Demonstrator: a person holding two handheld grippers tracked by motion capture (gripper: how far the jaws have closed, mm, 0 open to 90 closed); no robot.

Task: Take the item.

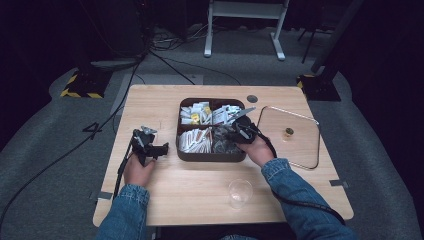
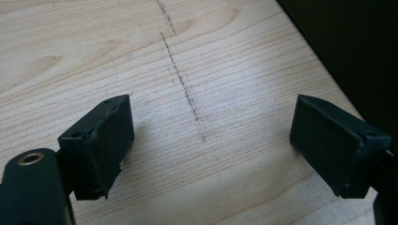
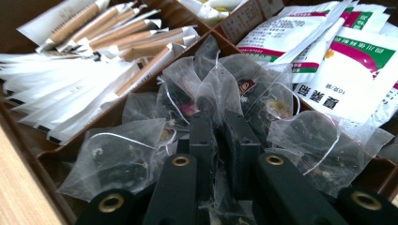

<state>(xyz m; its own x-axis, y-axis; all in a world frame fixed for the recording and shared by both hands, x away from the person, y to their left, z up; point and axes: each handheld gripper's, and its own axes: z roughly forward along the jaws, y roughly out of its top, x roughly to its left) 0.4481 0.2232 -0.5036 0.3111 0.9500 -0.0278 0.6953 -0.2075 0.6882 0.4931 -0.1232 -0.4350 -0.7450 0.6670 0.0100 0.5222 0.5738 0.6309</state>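
Observation:
A brown divided tray [image 1: 210, 157] stands mid-table, full of packets. My right gripper [image 1: 226, 134] reaches into its near right compartment, where clear mesh tea bags [image 3: 117, 159] lie in a heap. In the right gripper view the jaws of my right gripper [image 3: 219, 122] stand closed together, pinching the thin mesh of one tea bag [image 3: 218, 89] between the pads. My left gripper [image 1: 159, 149] rests left of the tray. In the left gripper view the jaws of my left gripper [image 2: 211, 140] stand wide apart over bare wood [image 2: 197, 61], with nothing between them.
Brown-and-white stick packets [image 3: 117, 33] and white sachets with pink and green labels [image 3: 347, 70] fill neighbouring compartments. A clear lid [image 1: 300, 150] with a small knob [image 1: 289, 132] lies right of the tray. A clear plastic cup [image 1: 240, 192] stands near the front edge.

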